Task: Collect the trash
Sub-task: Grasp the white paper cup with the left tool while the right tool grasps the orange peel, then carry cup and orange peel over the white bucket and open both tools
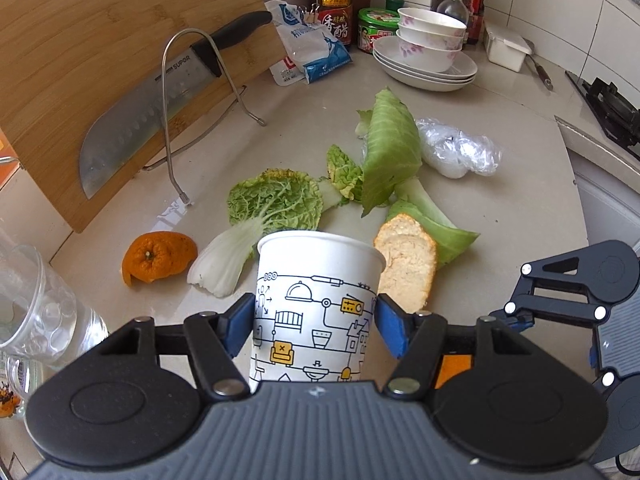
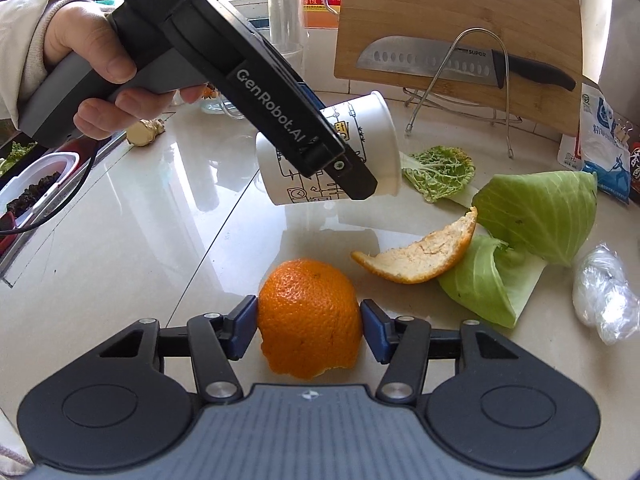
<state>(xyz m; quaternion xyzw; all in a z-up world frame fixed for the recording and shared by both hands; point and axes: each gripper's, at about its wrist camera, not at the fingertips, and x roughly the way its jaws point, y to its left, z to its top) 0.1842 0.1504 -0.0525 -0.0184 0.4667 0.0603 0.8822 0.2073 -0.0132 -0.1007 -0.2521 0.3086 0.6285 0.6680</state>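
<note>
A white paper cup (image 1: 316, 312) with line drawings sits between the blue pads of my left gripper (image 1: 316, 320), which is shut on it. In the right wrist view the cup (image 2: 360, 128) hangs tilted above the counter, one left finger (image 2: 356, 176) across its side. My right gripper (image 2: 310, 316) is shut on a domed orange peel (image 2: 310, 312), low over the counter. Loose on the counter lie a second peel piece (image 2: 420, 256), a third peel (image 1: 158, 258), cabbage leaves (image 2: 540, 216) (image 1: 276, 200) and a crumpled ball of plastic wrap (image 2: 604, 292).
A bamboo cutting board (image 1: 100, 40) with a knife (image 1: 152, 108) leans in a wire rack at the back left. Stacked bowls and plates (image 1: 428, 52), bottles and a salt bag (image 1: 308, 44) line the back wall. A glass jug (image 1: 32, 300) stands at the left; a stove (image 1: 612, 108) at the right.
</note>
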